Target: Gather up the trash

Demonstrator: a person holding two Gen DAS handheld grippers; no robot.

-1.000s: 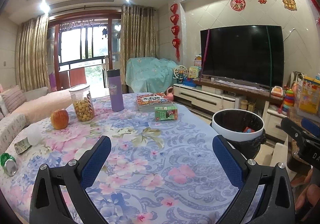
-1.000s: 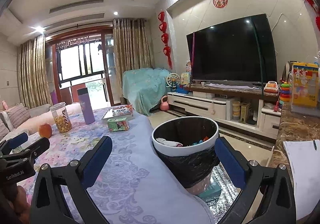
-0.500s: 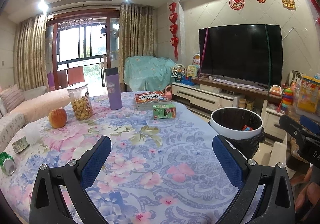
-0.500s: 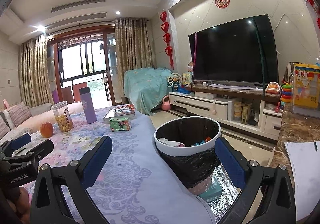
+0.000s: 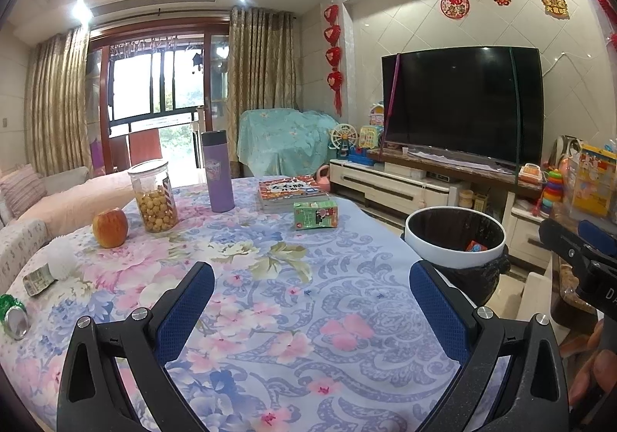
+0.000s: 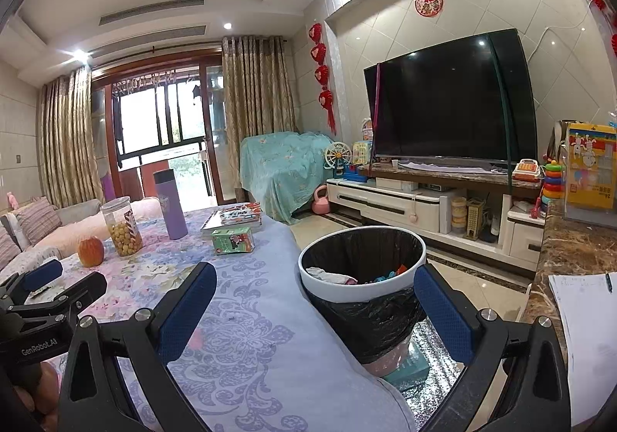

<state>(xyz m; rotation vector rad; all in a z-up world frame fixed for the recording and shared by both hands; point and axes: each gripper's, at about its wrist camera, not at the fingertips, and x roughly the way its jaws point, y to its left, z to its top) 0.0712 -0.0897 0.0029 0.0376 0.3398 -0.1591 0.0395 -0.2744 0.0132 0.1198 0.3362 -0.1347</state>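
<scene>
- Table (image 5: 270,316), floral cloth in pinks and blues; fills the lower half of the left wrist view.
- Television (image 6: 451,100), dark screen, on a low cabinet against the far wall.
- Trash bin (image 6: 362,277), white rim, black liner, on the floor just beside the table's right edge. Scraps inside: something white, something red and blue.
- Left hand-held gripper (image 5: 312,304), fingers spread wide, nothing between them, over the table's near part.
- Right hand-held gripper (image 6: 314,304), fingers likewise wide apart and empty; the bin shows between them, the left finger over the table edge.
- Book stack (image 5: 291,193) at the table's far side; purple flask (image 5: 218,169) upright, left of it.
- Clear jar (image 5: 154,196) of yellow balls; apple (image 5: 110,227) just left of it.
- Green carton (image 5: 315,215) lying in front of the books.
- At the table's left edge: white ball of paper (image 5: 61,262), small crumpled wrapper (image 5: 38,279) touching it, and nearer, a crushed green can (image 5: 13,316).
</scene>
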